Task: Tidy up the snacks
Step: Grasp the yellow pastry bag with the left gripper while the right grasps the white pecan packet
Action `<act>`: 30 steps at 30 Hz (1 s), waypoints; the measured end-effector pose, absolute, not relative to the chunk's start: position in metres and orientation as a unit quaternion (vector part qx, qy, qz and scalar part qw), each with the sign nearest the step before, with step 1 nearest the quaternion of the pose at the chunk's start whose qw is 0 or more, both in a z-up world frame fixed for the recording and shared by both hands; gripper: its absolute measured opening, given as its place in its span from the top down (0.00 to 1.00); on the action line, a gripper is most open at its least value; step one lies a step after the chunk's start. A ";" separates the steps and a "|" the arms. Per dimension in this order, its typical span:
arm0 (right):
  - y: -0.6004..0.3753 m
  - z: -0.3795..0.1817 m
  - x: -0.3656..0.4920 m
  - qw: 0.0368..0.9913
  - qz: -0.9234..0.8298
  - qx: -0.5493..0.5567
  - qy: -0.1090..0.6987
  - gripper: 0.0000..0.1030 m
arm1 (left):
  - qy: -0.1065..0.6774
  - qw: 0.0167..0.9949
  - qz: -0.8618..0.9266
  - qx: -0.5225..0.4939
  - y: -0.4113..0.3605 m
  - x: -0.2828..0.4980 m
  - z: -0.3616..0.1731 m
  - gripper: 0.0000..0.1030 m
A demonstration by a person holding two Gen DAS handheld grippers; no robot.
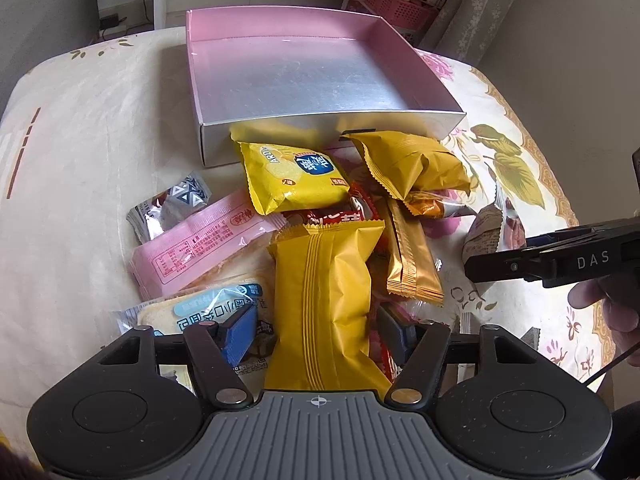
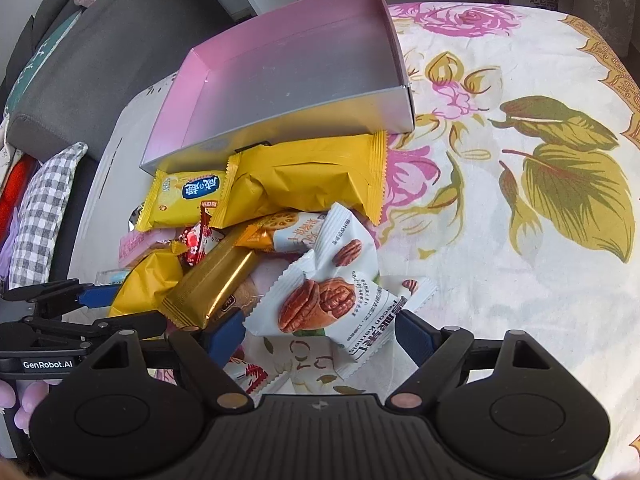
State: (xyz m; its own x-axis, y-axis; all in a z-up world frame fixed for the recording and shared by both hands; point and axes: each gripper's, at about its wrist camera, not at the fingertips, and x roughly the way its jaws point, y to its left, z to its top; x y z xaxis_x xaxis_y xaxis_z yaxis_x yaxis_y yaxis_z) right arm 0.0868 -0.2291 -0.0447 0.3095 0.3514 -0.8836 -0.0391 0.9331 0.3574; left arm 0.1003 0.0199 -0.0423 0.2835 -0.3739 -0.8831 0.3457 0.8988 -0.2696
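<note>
A pile of wrapped snacks lies on the table in front of an empty pink-walled box (image 1: pixel 288 76), also in the right wrist view (image 2: pixel 288 80). My left gripper (image 1: pixel 320 336) is open, its blue fingers either side of a yellow packet (image 1: pixel 324 292). My right gripper (image 2: pixel 320 332) is open around a white pecan packet (image 2: pixel 332 304); it shows from the side in the left wrist view (image 1: pixel 516 264). A gold bar (image 2: pixel 212 284), a yellow biscuit packet (image 1: pixel 292 176) and a pink packet (image 1: pixel 192 248) lie in the pile.
The table has a floral cloth (image 2: pixel 520 180). A grey sofa with cushions (image 2: pixel 60 92) stands to the left. Pink baskets (image 1: pixel 396 4) stand behind the box. The left gripper shows at the right wrist view's left edge (image 2: pixel 60 320).
</note>
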 end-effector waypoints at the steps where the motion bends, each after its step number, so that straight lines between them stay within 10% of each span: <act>1: -0.229 -0.046 0.087 0.798 0.121 0.132 0.575 0.27 | 0.555 0.801 -0.224 -0.009 0.019 0.100 -0.043 0.43; 30: -0.231 -0.029 0.081 0.840 0.100 0.117 0.520 0.70 | 0.517 0.826 -0.221 -0.034 0.034 0.085 -0.014 0.61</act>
State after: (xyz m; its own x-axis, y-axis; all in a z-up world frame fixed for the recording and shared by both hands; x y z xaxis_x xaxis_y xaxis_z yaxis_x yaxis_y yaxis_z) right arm 0.0811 -0.2307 -0.0287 0.4387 0.2891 -0.8508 -0.0458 0.9528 0.3002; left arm 0.0846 0.0339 -0.0139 0.3664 -0.4007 -0.8398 0.3306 0.8997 -0.2850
